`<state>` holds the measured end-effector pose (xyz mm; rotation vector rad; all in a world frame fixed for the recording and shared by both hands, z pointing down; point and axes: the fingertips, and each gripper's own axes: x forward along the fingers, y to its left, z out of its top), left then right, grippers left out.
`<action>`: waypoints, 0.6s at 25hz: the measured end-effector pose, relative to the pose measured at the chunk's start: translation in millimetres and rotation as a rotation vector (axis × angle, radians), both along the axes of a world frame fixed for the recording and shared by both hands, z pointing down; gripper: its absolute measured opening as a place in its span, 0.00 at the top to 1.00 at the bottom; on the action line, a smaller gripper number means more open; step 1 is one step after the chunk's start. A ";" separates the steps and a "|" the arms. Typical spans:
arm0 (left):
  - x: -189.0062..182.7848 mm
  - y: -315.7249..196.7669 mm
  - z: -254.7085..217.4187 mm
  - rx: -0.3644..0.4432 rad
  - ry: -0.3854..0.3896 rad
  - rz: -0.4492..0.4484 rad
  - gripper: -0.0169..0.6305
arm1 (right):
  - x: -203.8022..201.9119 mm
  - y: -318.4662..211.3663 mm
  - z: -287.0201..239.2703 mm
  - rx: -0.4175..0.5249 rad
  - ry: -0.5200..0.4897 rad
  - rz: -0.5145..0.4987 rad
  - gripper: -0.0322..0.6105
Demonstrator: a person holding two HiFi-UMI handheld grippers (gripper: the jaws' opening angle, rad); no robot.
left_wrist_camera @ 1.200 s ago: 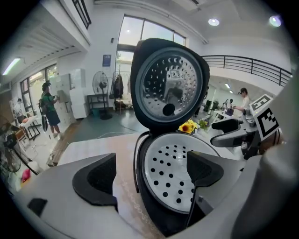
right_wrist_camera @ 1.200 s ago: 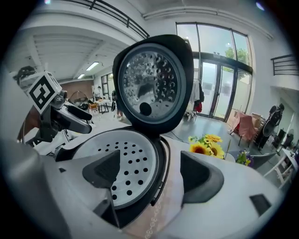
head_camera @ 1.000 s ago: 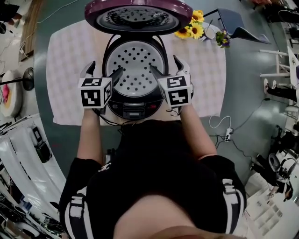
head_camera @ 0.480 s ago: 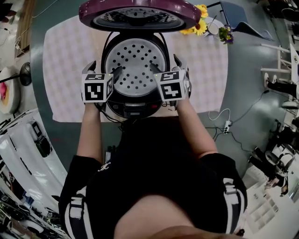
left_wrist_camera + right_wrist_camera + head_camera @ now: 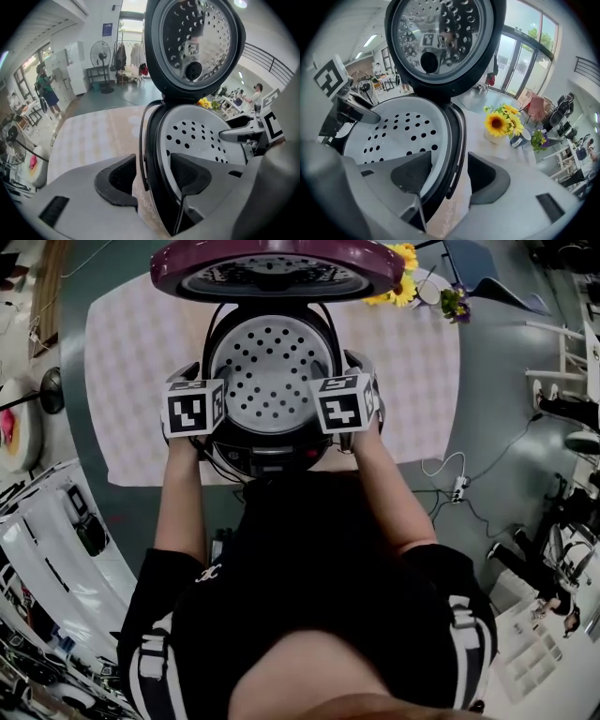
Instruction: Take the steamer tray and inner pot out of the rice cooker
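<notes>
The perforated steamer tray point(image 5: 272, 367) sits in the open rice cooker point(image 5: 267, 451); the left gripper point(image 5: 150, 176) and right gripper point(image 5: 447, 176), whose jaws have just been closing but are half-spread astride its rim and not yet pinching, should catch only the tray's opposite edges and lift level together.

Head view: I see a dim, low-contrast picture with muted colour. The white steamer tray point(image 5: 272, 367) is its brightest patch, and straight lines bow toward the edges. Left and right gripper views: I see strong fisheye curvature inside black corners. Daylight enters through tall windows point(image 5: 520, 51), nearly blown out, and ceiling lights point(image 5: 370, 40) add diffuse fill. The lid plate point(image 5: 410, 33) carries mirror glare. The nearest foreground is soft and shadows are faint.
</notes>
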<state>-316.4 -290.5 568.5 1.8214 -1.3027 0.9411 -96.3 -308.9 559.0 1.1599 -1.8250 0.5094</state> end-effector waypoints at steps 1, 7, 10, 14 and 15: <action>1.4 -0.2 0.0 -0.007 0.017 -0.005 0.64 | -1.2 0.0 0.3 -0.005 -0.004 0.005 0.59; 1.7 -1.3 -2.9 -0.023 0.044 -0.001 0.67 | 0.1 -3.4 -4.2 -0.012 -0.041 0.048 0.63; 2.3 1.7 -5.8 -0.030 0.058 0.011 0.65 | -1.7 -6.1 -11.9 0.006 -0.072 0.078 0.68; 5.1 -1.1 -16.9 0.009 0.061 0.008 0.67 | -2.7 -8.5 -15.7 0.021 -0.080 0.077 0.74; 6.1 -2.3 -19.6 0.021 0.064 0.008 0.68 | -2.1 -8.9 -15.7 0.024 -0.083 0.077 0.74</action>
